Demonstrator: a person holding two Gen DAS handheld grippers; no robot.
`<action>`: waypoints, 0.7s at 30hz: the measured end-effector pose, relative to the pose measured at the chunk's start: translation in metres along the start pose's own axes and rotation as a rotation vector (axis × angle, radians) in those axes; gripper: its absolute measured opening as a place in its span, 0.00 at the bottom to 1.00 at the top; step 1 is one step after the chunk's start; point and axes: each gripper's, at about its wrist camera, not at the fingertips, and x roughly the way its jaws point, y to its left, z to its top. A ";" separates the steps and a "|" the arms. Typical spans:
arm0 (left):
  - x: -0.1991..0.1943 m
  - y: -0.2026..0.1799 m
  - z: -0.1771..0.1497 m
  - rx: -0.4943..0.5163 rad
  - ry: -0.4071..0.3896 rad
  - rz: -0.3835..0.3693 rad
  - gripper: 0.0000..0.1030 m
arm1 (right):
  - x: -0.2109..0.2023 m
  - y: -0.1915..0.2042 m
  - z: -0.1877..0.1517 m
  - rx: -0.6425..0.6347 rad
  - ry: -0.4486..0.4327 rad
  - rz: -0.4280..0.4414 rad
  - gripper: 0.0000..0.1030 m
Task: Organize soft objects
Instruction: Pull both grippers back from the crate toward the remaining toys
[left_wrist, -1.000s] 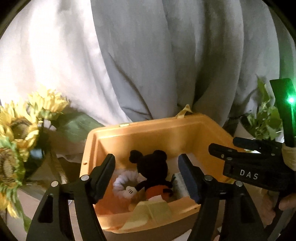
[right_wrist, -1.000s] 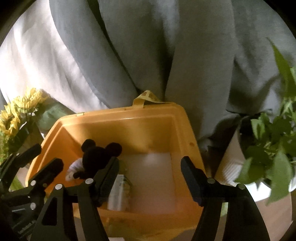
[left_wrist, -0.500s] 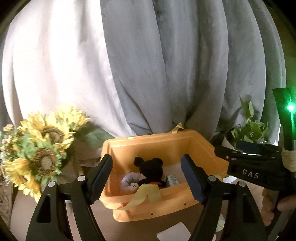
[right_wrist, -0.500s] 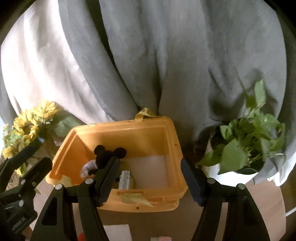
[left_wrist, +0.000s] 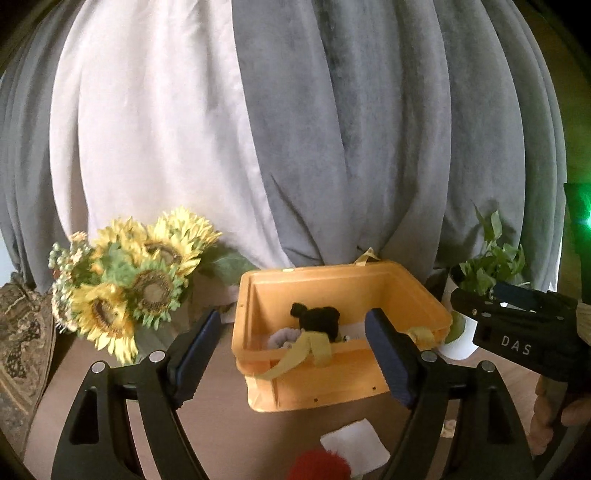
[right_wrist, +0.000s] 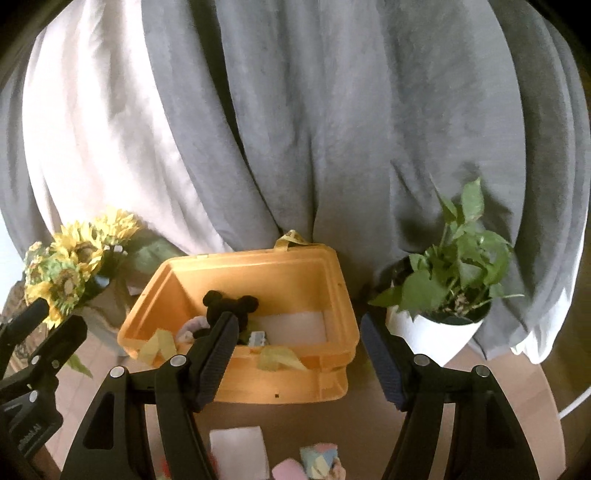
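An orange plastic bin (left_wrist: 332, 384) (right_wrist: 280, 384) stands on the brown table against the curtain. Inside it sit a black mouse plush (left_wrist: 317, 317) (right_wrist: 225, 306), a pale fuzzy ring (left_wrist: 280, 338) and a small pack (right_wrist: 257, 338). Yellow straps (left_wrist: 306, 350) hang over its front rim. My left gripper (left_wrist: 291, 358) is open and empty, in front of and above the bin. My right gripper (right_wrist: 299, 358) is open and empty, likewise held back from the bin. On the table in front lie a white pad (left_wrist: 354, 443) (right_wrist: 238, 452), a red fluffy thing (left_wrist: 317, 465) and pastel soft pieces (right_wrist: 317, 459).
A sunflower bouquet (left_wrist: 125, 284) (right_wrist: 70, 273) stands left of the bin. A potted green plant (right_wrist: 443, 295) (left_wrist: 484, 266) in a white pot stands to its right. Grey and white curtains hang behind. A patterned cushion (left_wrist: 18, 350) is at far left.
Both grippers have pulled back and up from the bin, staying open. The bin now looks smaller, and the table front with the white pad and soft pieces has come into view.
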 end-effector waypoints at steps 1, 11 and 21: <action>-0.002 0.001 -0.003 -0.008 0.005 0.004 0.78 | -0.002 0.000 -0.003 -0.003 0.002 0.002 0.68; -0.020 -0.002 -0.033 -0.031 0.045 0.045 0.81 | -0.017 -0.005 -0.032 -0.018 0.040 0.010 0.68; -0.029 -0.013 -0.057 -0.023 0.076 0.054 0.81 | -0.023 -0.016 -0.059 0.021 0.077 0.012 0.76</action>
